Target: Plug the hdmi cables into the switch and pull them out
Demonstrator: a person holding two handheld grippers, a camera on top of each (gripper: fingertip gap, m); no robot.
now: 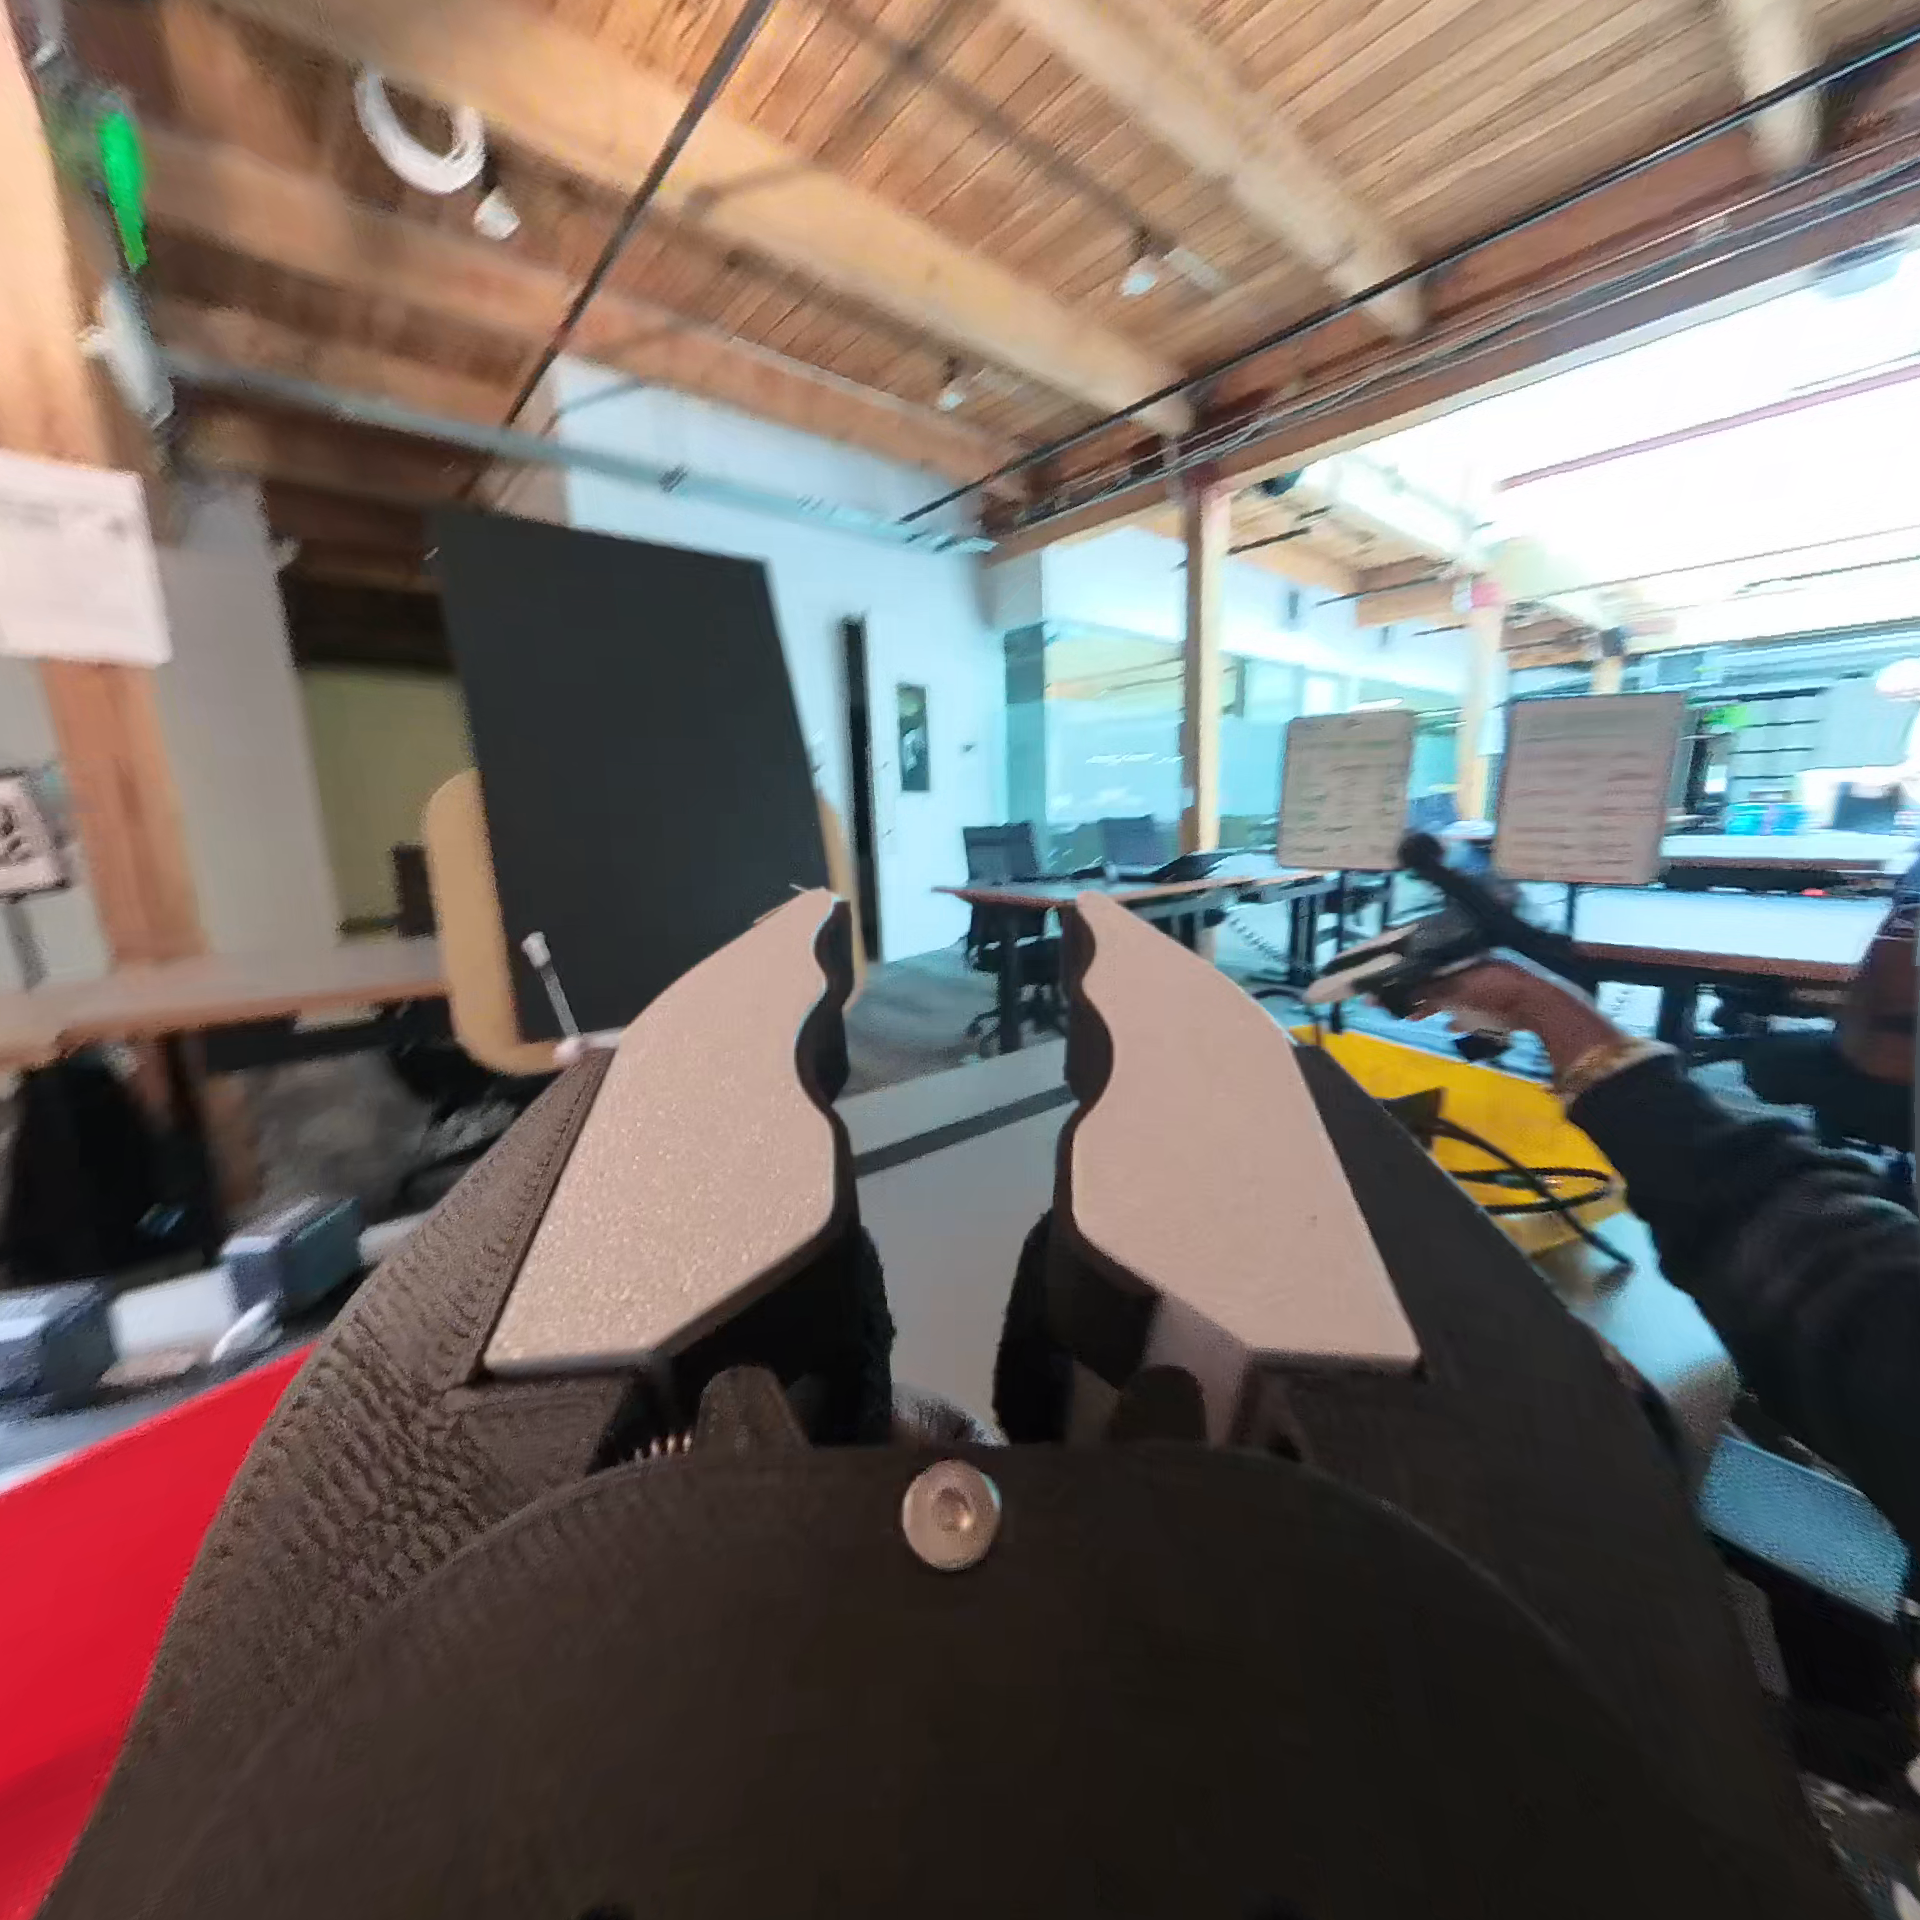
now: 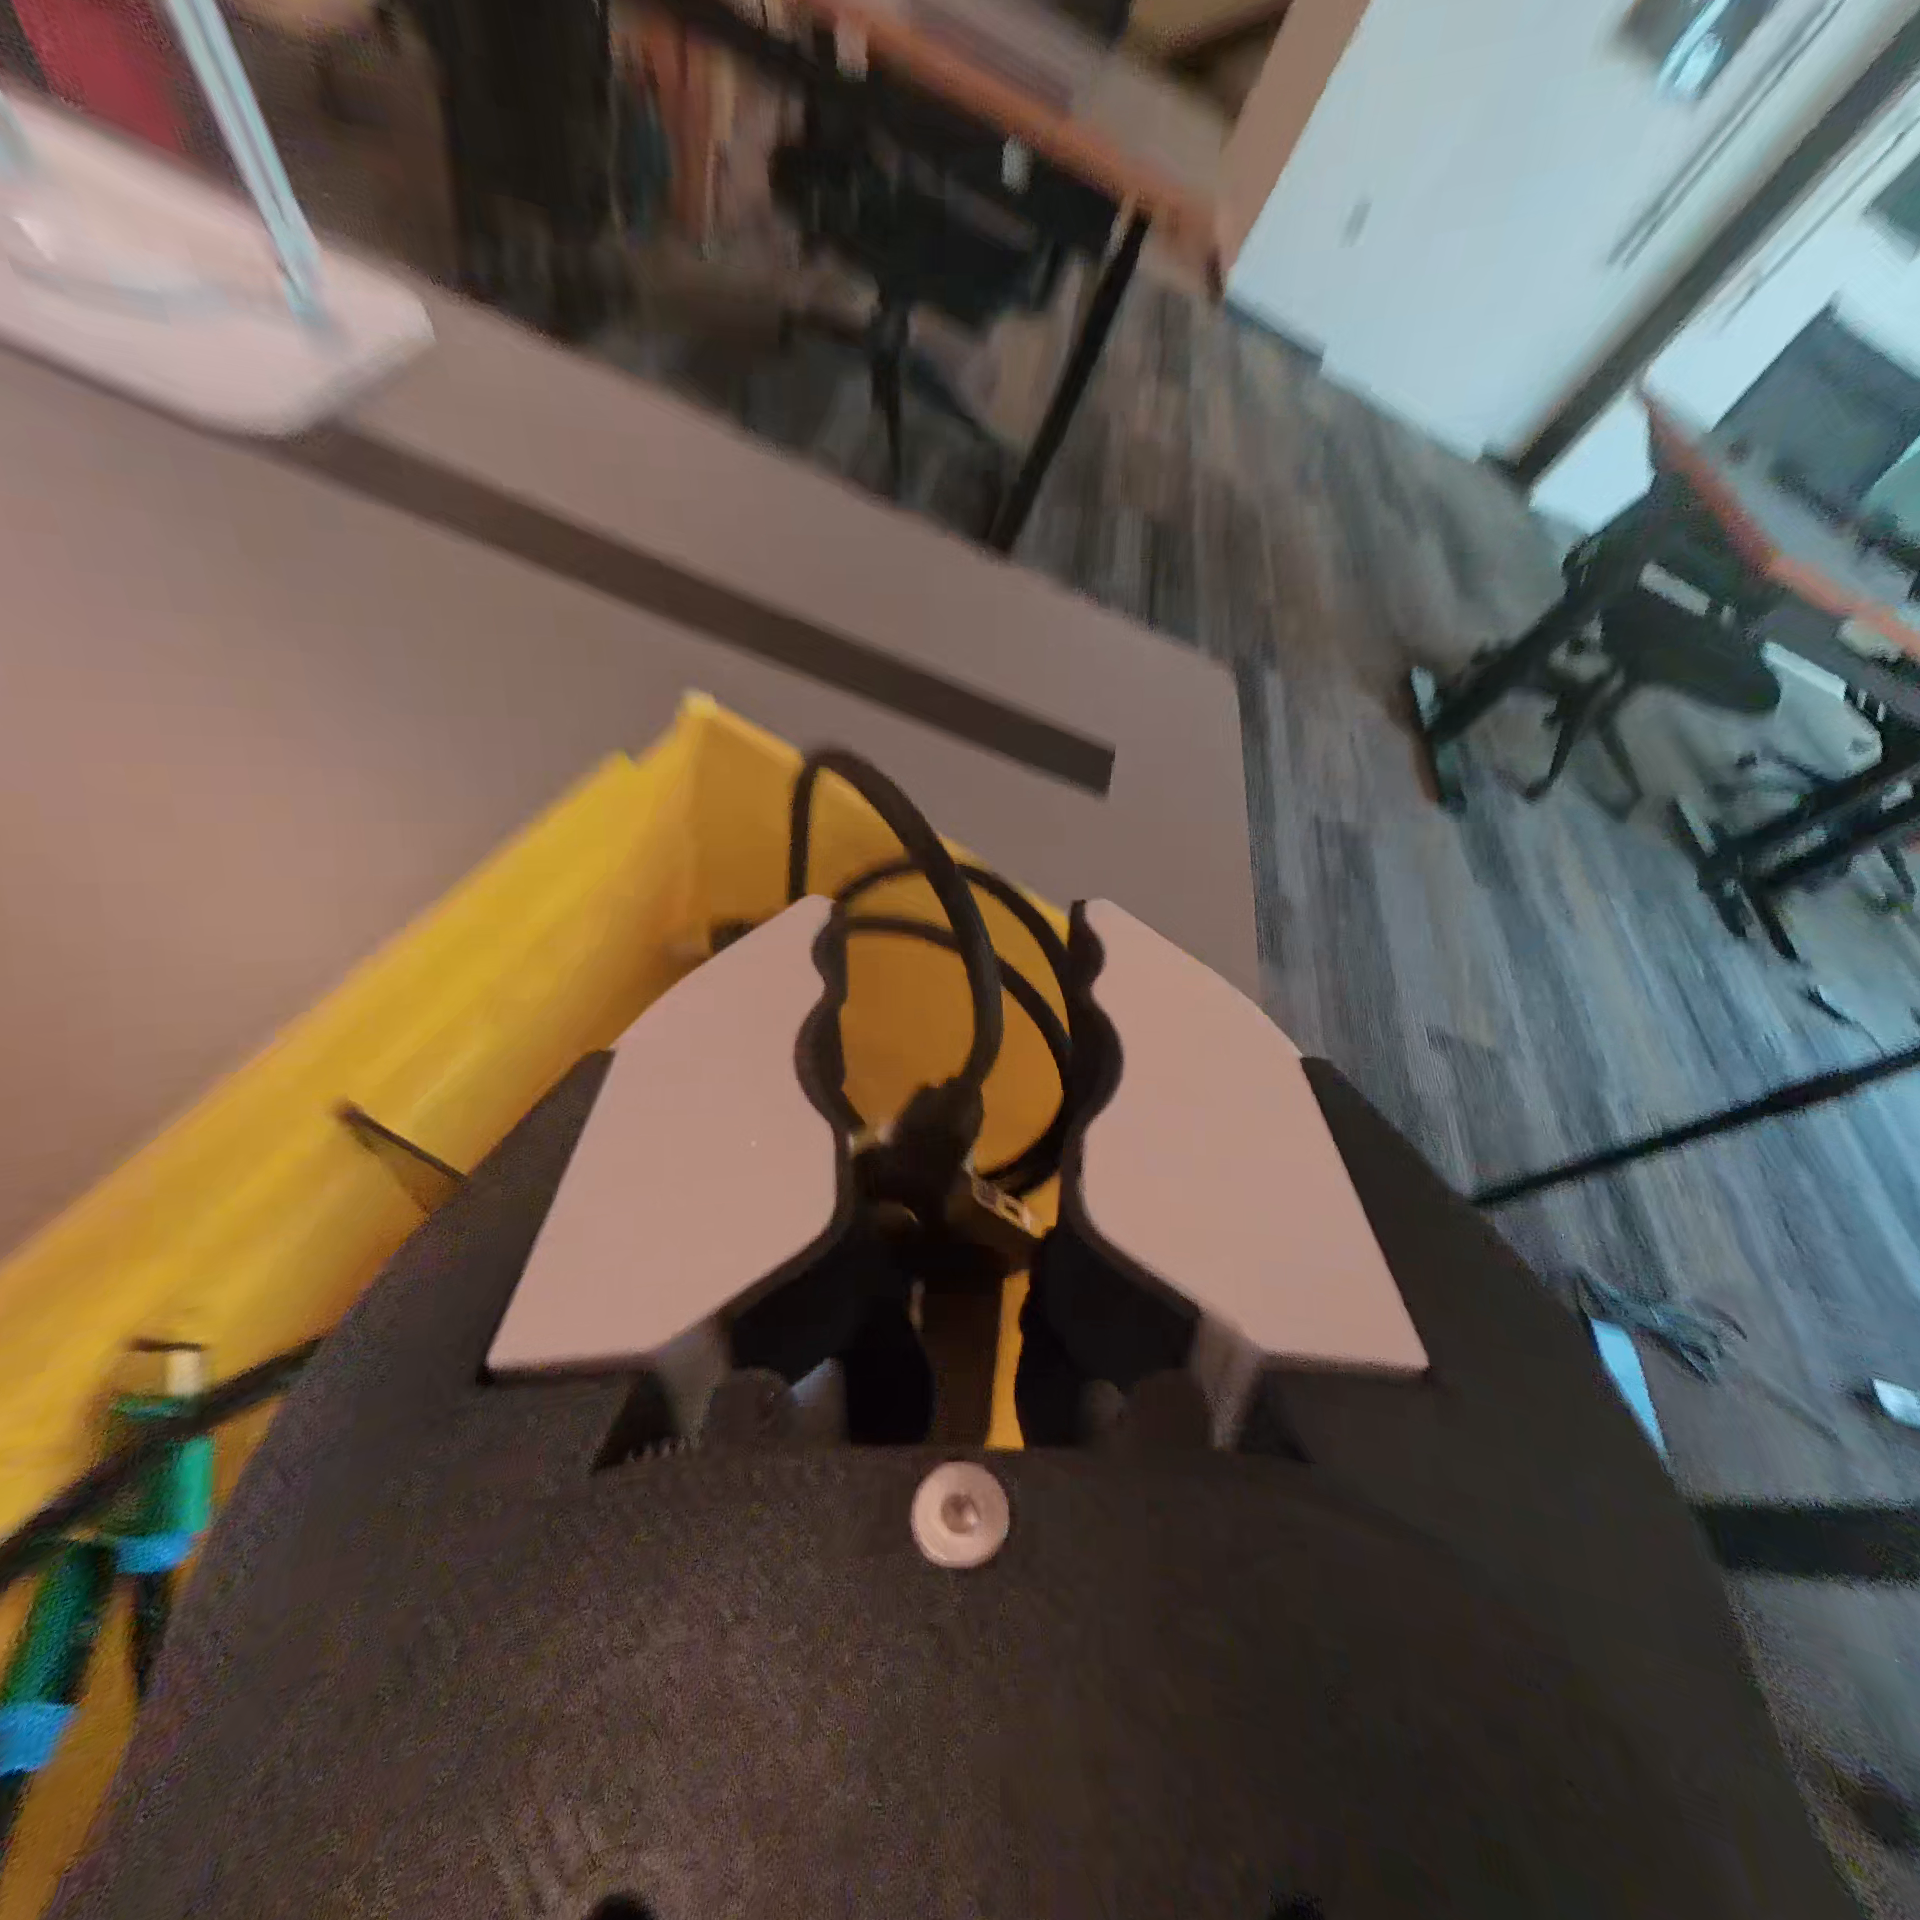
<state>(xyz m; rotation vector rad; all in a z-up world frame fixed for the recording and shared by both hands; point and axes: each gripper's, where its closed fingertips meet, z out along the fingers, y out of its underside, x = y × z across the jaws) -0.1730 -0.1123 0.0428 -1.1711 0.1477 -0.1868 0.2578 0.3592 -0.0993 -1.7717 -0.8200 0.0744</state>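
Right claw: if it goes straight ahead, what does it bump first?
Probably the black cable coiled in the yellow tray, right between the open right claw tips. Depth is unclear.

Grey table (image 2: 312,644) bears a yellow tray (image 2: 436,1049).

Left wrist view: camera rides behind the left gripper (image 1: 956,935), tilted up and level across the room toward ceiling beams (image 1: 1039,312) and far desks (image 1: 1143,894); the grey table (image 1: 956,1195) lies low beneath it. Right wrist view: camera behind the right gripper (image 2: 956,925), pitched steeply down, close above the yellow tray (image 2: 416,1039). Shared: the grey table (image 2: 312,675) and yellow tray (image 1: 1455,1091), seen at the left view's right edge.
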